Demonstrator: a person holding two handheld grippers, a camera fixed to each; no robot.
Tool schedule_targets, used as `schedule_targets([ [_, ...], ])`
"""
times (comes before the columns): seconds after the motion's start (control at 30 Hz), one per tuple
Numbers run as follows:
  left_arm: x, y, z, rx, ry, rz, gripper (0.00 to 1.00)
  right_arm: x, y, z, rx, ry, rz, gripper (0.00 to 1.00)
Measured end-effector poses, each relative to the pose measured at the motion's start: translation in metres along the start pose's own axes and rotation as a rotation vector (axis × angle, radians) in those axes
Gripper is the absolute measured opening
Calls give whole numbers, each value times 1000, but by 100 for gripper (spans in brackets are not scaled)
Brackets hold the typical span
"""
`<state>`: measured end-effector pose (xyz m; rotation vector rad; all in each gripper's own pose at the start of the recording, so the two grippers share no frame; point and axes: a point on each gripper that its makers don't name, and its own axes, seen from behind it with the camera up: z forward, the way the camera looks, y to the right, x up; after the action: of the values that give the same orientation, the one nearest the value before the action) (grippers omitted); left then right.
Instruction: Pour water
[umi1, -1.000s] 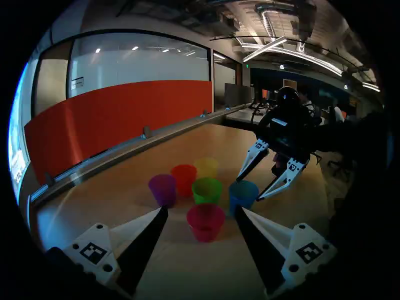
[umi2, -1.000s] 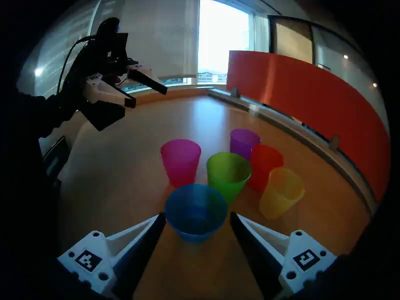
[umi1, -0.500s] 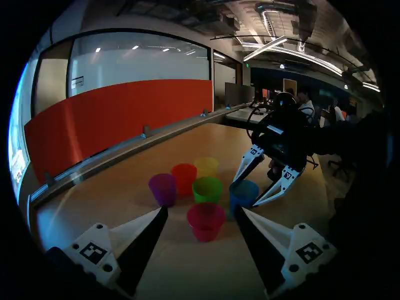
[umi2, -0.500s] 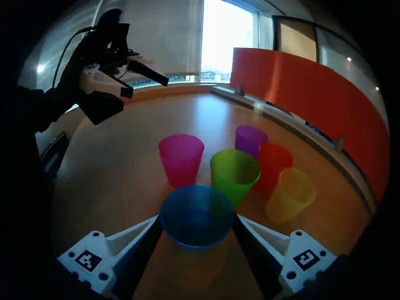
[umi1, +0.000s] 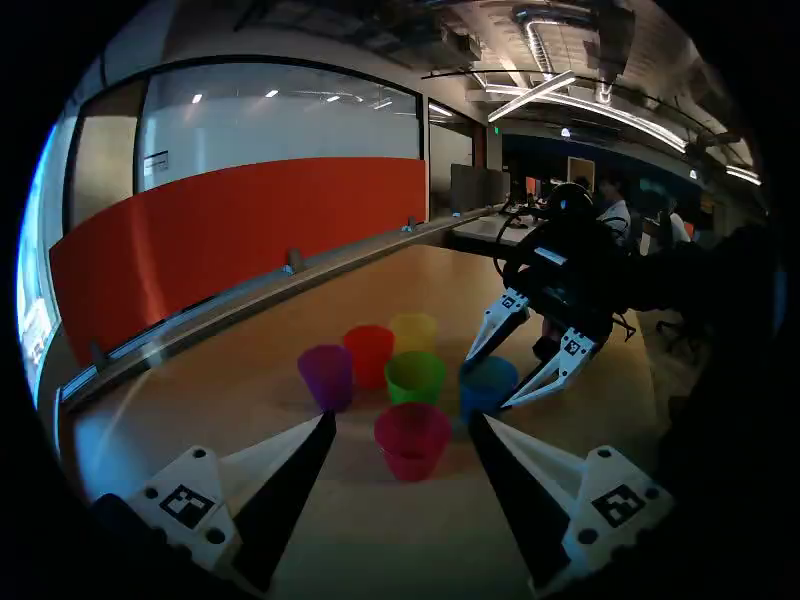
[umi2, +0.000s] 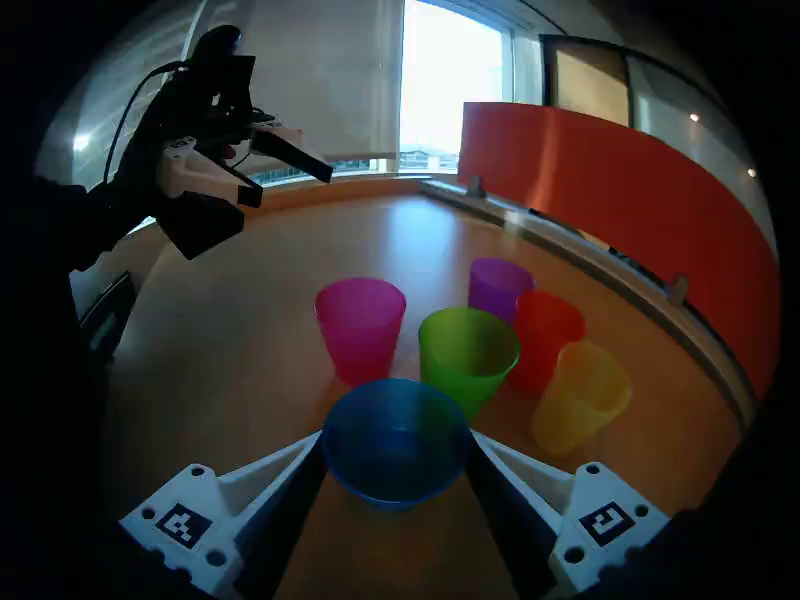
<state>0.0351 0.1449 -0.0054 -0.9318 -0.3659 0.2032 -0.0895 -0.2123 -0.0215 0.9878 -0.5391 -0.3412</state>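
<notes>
Holding my right gripper low over the wooden table, I have the blue cup standing upright between its 2 fingers; the fingertips meet the cup's wall on either side, but I cannot tell whether they press on it; whether the cup holds water I cannot tell either. Just beyond it stand 5 more cups, all upright and close together: the pink cup to the left, the green cup right behind the blue one, then the purple cup, the red cup and the yellow cup in a row on the side of the orange wall panel. My left gripper hangs above the table with its fingers spread wide and nothing between them; the pink cup sits just ahead of its tips. In the left gripper view my right gripper straddles the blue cup from the far side; in the right gripper view my left gripper shows up at the upper left, well apart from the cups.
</notes>
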Motion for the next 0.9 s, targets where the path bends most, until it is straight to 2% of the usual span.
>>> schedule_targets([
  [0.2,0,1,0,-2,0,0,99,12,1,-14,-6,22,-1,92],
  [0.43,3,2,0,-5,3,0,99,30,0,-39,-9,48,-2,92],
  [0.9,8,8,2,-16,2,0,99,76,3,-88,-26,168,30,92],
])
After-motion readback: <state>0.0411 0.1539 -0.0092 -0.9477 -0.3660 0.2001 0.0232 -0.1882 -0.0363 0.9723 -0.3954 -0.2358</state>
